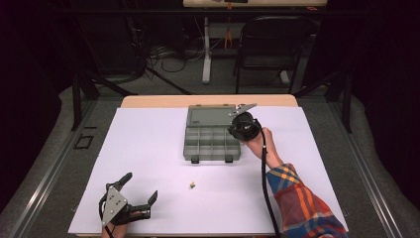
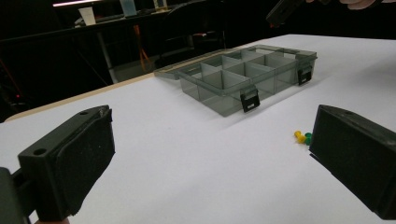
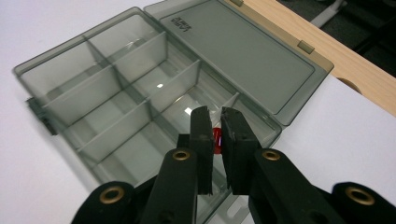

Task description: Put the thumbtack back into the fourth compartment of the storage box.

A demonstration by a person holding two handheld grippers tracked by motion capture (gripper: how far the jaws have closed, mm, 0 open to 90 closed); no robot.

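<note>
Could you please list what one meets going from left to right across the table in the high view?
Left gripper → small yellow and green pieces → open grey compartment box → right gripper, over the box's right end.

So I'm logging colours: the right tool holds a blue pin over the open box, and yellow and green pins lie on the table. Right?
Not blue: the right gripper view shows the right tool shut on a red pin over the open box. The yellow and green pins do lie on the table.

Bright table, dark surroundings, soft focus
</note>
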